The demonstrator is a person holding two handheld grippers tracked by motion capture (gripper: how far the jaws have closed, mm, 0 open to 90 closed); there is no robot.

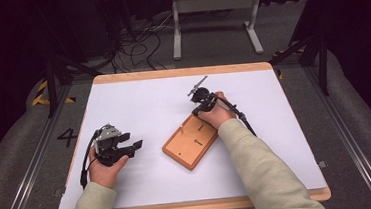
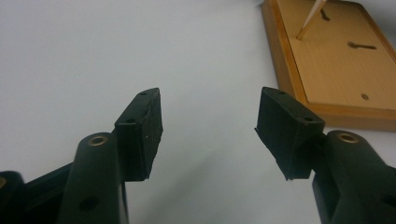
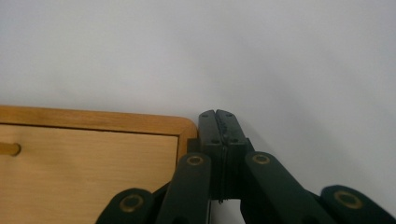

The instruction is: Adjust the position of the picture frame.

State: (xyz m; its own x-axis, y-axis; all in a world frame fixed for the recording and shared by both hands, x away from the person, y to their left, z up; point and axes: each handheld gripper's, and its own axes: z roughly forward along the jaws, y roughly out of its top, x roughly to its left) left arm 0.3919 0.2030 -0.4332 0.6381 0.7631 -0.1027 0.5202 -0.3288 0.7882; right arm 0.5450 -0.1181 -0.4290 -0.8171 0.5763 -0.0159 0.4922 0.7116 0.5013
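White table with a wood rim, dark floor around it, cables and a grey stand at 12 o'clock; a painted "4" on the floor at 9 o'clock is the only readable marking.

Wooden board sits just right of table centre, long axis running from 7 to 1 o'clock. A thin peg stands tilted in it, and small holes and slots show in its face.

Right gripper is at the board's far end, jaws pressed fully together with nothing between them; in the right gripper view the tips sit just beside the board's rounded corner, on the table side. Can't tell if they touch it.

Left gripper rests at the board's 9 o'clock, apart from it, jaws wide and empty, aimed toward the board's near left edge.

Right hand is nearer. Judgement: the next contact is at that far corner.
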